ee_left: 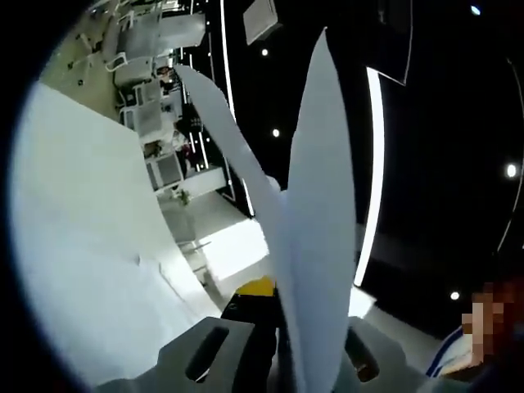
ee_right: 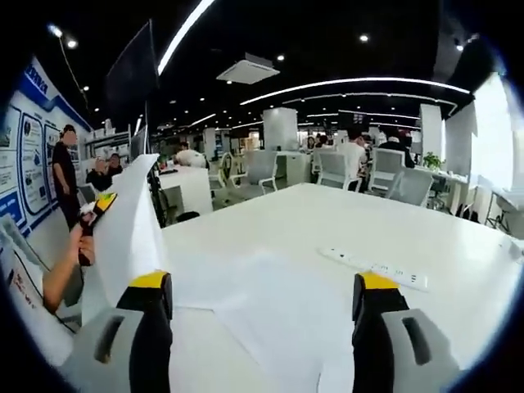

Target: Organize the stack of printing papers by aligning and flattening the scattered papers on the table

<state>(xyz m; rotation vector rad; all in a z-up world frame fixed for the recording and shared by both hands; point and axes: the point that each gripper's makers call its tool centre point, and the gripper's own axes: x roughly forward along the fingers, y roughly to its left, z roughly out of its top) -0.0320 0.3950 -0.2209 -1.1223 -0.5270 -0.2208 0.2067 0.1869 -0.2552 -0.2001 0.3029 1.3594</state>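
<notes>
My left gripper (ee_left: 291, 360) is shut on white paper sheets (ee_left: 319, 229) that rise up between its grey jaws and fan apart into two leaves. In the right gripper view the same held sheets (ee_right: 129, 225) stand lifted at the table's left edge, with the left gripper (ee_right: 98, 206) and a hand (ee_right: 80, 246) behind them. My right gripper (ee_right: 262, 286) stands wide open low over the white table (ee_right: 327, 213), its yellow-tipped jaws either side of more loose sheets (ee_right: 270, 315) lying flat and overlapping askew.
A white power strip (ee_right: 372, 268) lies on the table just beyond the right jaw. Office chairs (ee_right: 332, 170) and several people stand or sit past the far edge. A blue wall display (ee_right: 24, 155) is at the left.
</notes>
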